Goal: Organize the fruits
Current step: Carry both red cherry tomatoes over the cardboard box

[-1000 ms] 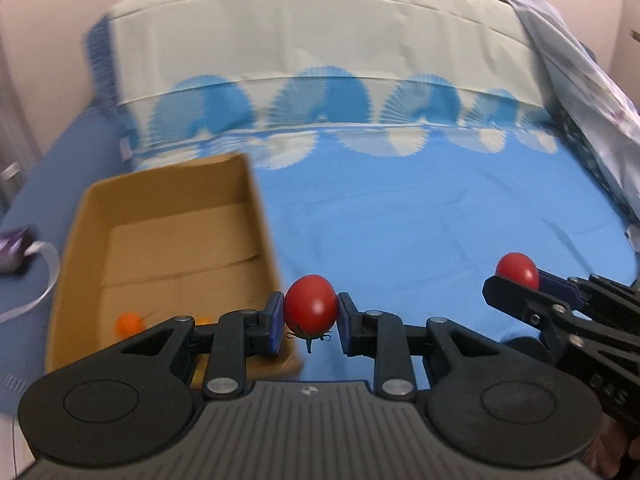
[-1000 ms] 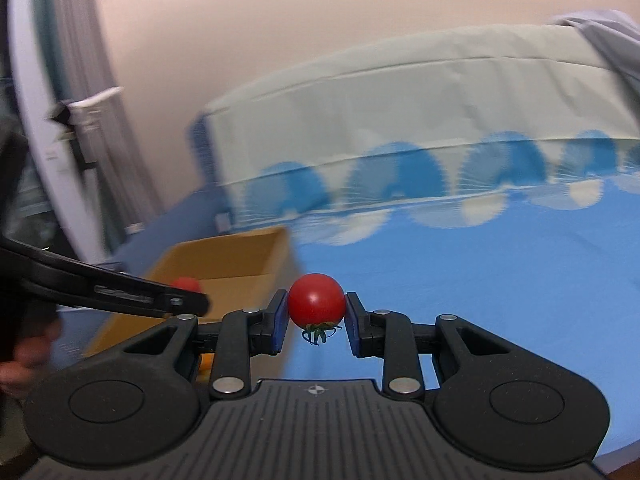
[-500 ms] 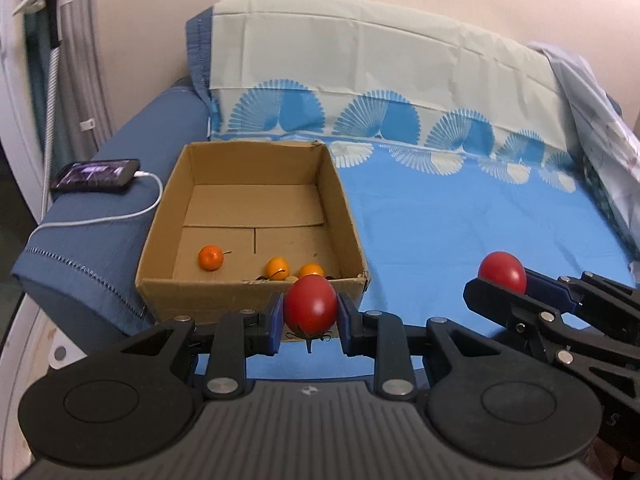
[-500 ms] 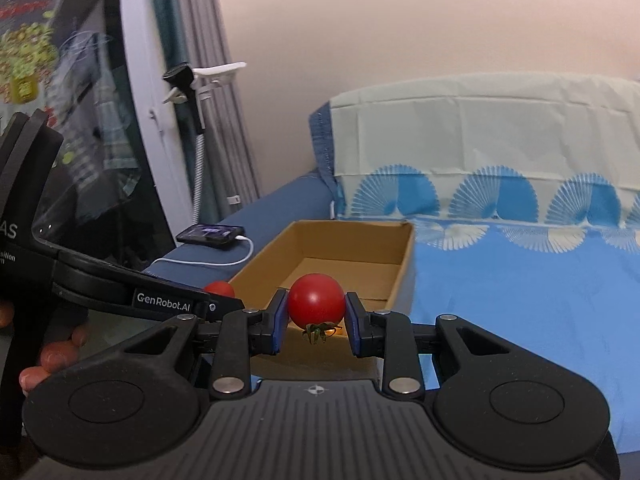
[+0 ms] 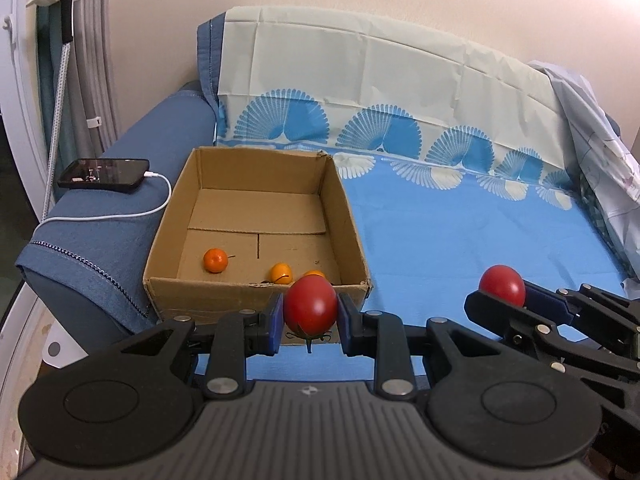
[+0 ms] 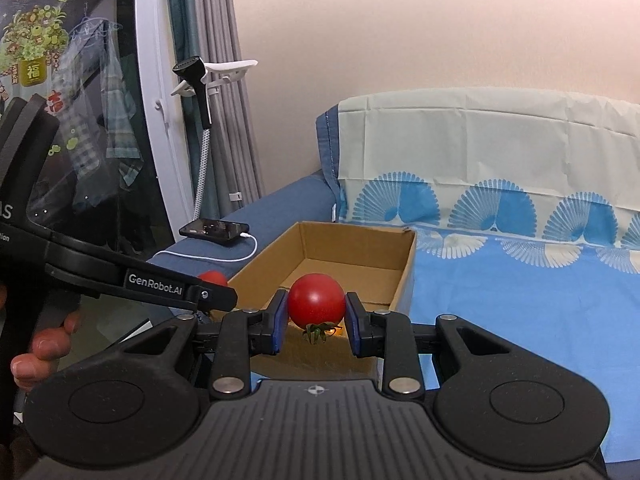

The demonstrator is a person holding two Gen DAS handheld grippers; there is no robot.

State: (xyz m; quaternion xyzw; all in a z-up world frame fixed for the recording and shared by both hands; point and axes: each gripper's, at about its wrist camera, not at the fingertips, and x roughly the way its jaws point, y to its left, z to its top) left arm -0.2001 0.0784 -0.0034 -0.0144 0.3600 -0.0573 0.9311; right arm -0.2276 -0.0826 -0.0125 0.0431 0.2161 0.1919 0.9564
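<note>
My left gripper (image 5: 310, 322) is shut on a red tomato (image 5: 311, 305), held just in front of the near wall of an open cardboard box (image 5: 256, 292). Three small orange fruits (image 5: 216, 260) lie on the box floor. My right gripper (image 6: 316, 320) is shut on a second red tomato (image 6: 316, 298), held before the box's near right corner (image 6: 404, 280). The right gripper and its tomato (image 5: 502, 282) show at the right of the left wrist view. The left gripper's tomato (image 6: 212, 278) peeks out at the left of the right wrist view.
The box sits on a sofa seat under a blue fan-patterned cloth (image 5: 460, 240). A phone (image 5: 104, 174) on a white cable lies on the left armrest (image 5: 100, 240). A clothes steamer (image 6: 202, 92) and curtains stand by the wall at left.
Both grippers have swung left and pulled back from the sofa, each still holding its tomato. The whole box, the armrest and the phone have come into view.
</note>
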